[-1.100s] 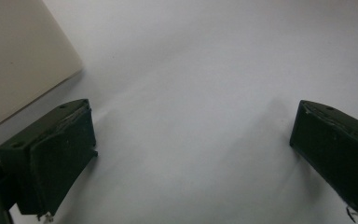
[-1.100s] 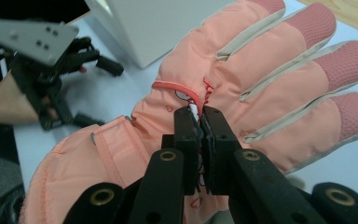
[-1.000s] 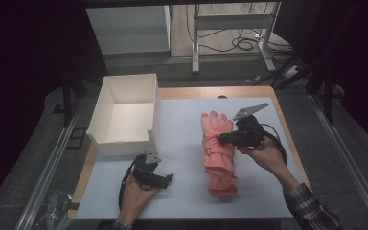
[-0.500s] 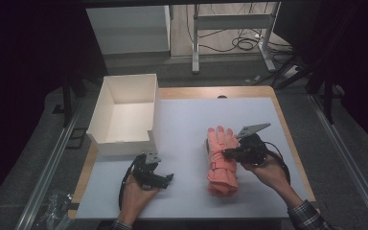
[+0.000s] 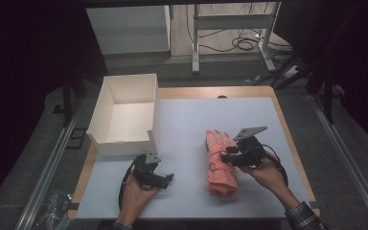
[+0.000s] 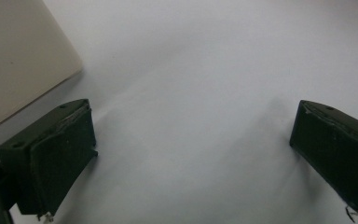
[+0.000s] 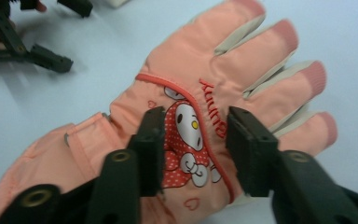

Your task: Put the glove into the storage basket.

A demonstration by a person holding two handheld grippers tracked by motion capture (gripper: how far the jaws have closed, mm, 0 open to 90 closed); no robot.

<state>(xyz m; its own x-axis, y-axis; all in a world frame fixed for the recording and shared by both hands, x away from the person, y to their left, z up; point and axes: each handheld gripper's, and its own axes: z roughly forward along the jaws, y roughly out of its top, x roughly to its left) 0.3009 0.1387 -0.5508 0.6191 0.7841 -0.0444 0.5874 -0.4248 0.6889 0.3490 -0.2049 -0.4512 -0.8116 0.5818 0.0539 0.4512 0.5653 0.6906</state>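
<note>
Your right gripper [image 7: 193, 149] just opened its fingers partway over the glove [image 7: 200, 126] flat on the table [image 5: 182, 124]; left gripper [image 6: 193, 154] fingers wide, nothing held.

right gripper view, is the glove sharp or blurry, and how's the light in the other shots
Right gripper view: the pink glove is fairly sharp at its cartoon patch, softer toward the fingertips. Left gripper view: soft, with faint shadows under the jaws on the white table. High view: the table is lit, the surroundings are dark.
</note>
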